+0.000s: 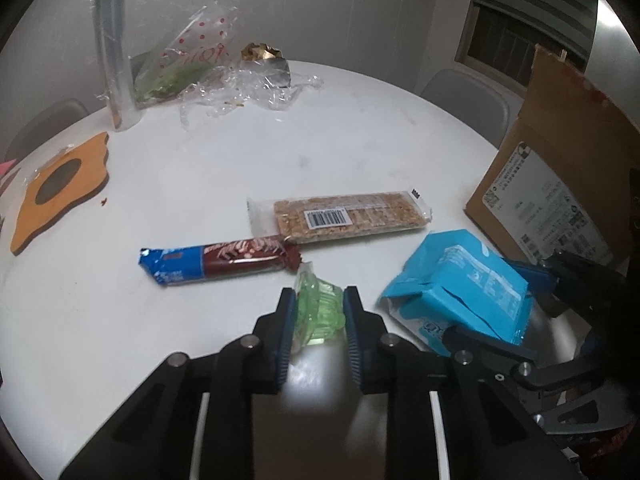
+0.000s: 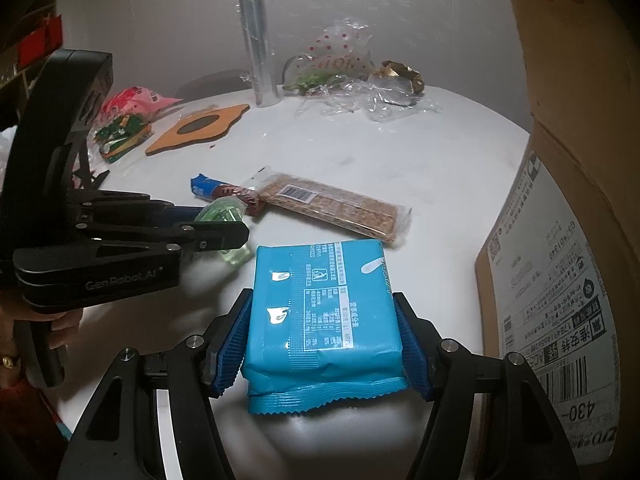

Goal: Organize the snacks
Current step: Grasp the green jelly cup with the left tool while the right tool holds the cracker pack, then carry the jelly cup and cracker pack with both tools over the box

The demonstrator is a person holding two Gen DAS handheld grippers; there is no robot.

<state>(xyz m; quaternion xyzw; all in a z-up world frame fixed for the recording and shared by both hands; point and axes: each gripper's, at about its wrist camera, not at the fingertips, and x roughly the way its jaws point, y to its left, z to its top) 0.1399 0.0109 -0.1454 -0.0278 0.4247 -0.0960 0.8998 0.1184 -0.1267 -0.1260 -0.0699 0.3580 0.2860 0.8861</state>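
Note:
My left gripper point(image 1: 318, 296) is shut on a small green jelly cup point(image 1: 320, 308), low over the white round table point(image 1: 280, 152). In the right wrist view the same left gripper point(image 2: 224, 222) holds the jelly cup point(image 2: 224, 210) at the left. My right gripper point(image 2: 322, 298) is shut on a blue snack packet point(image 2: 320, 312), pads pressing on its two sides. That packet point(image 1: 460, 284) shows at the right of the left wrist view. Just beyond the jelly lie a blue-and-brown chocolate bar point(image 1: 216, 260) and a clear-wrapped cereal bar point(image 1: 344, 216).
An open cardboard box point(image 2: 560, 240) stands at the right edge of the table. At the back are a clear film roll point(image 1: 114, 52) and crumpled plastic wrappers point(image 1: 240, 84). An orange wooden coaster point(image 1: 60, 180) and more snack bags point(image 2: 124, 128) lie at the left.

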